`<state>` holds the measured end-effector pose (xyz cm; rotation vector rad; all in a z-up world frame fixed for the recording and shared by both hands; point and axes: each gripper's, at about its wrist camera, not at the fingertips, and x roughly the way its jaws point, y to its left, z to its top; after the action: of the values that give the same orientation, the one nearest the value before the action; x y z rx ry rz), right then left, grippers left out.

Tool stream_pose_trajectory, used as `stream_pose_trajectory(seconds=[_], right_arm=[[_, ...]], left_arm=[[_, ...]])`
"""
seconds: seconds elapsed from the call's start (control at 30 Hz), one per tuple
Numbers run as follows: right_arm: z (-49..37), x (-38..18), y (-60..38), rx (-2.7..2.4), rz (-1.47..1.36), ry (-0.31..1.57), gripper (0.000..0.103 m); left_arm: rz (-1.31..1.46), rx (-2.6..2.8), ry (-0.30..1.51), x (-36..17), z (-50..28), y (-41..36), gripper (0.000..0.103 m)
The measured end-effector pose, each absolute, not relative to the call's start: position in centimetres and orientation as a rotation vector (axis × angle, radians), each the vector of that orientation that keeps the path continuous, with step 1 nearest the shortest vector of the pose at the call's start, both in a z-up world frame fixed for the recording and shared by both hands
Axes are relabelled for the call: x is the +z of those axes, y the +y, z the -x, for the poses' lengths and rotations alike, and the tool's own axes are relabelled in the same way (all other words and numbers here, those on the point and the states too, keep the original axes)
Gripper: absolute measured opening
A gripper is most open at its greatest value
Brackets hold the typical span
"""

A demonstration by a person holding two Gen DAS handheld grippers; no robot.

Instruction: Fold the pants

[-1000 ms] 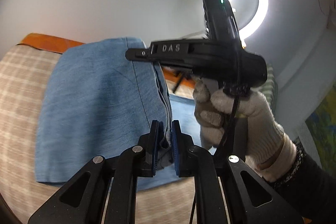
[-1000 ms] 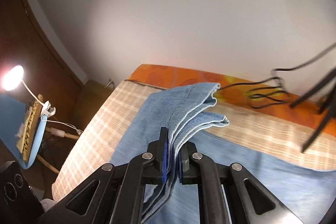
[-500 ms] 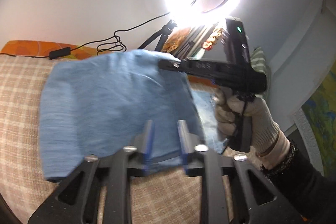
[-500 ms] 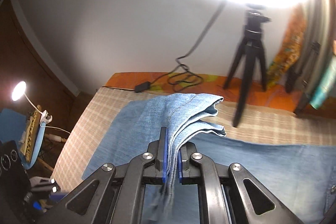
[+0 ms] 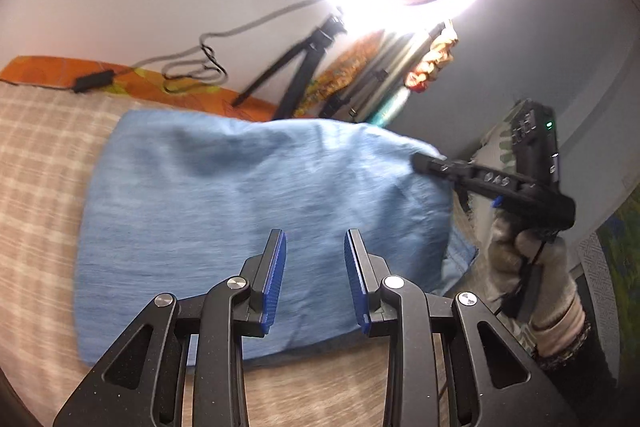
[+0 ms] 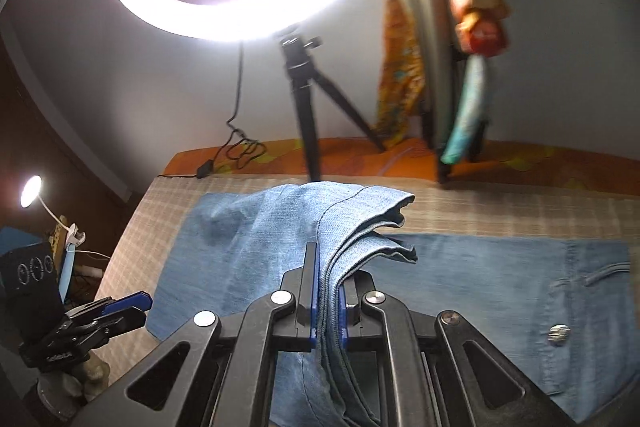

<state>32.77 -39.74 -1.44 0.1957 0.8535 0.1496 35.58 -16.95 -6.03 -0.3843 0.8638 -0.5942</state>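
Since a second ago the left gripper (image 5: 314,277) has let go of the jeans (image 5: 248,219): its blue pads, then pinched on a seam, now stand apart with nothing between them, hovering over the near edge of the folded cloth. The right gripper (image 6: 328,301) stays clamped on a bunch of hem layers, held up off the bed (image 6: 500,211).

The jeans lie across the checked bed, legs doubled over; in the right wrist view the waist end with its button (image 6: 559,333) stretches flat to the right, and the lifted hem fans out beyond the jaws.

What could go wrong from here: only one corner is held, so the free side may sag or slide and the fold land crooked. Several layers sit in the right jaws (some look looser than others), and a quick pull could shed one. Far behind stand a tripod (image 6: 308,95) and ring light (image 6: 224,3) with a cable (image 5: 192,63); a wide swing that way might snag them.
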Motion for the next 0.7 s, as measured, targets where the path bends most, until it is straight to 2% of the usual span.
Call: stream_pose_trajectory(seconds=[0.33,0.7], right_arm=[[-29.8,1.2,-49.7,0.030,-0.188,0.869,0.005],[-28.6,-4.7,-56.7,-0.017,-0.310,0.969,0.005]], left_arm=[[0.321,-0.597,0.913,-8.4,-35.2,-20.1,0.028],[0.255,-0.596,1.041,-12.7,-36.2,-22.5,0.028]])
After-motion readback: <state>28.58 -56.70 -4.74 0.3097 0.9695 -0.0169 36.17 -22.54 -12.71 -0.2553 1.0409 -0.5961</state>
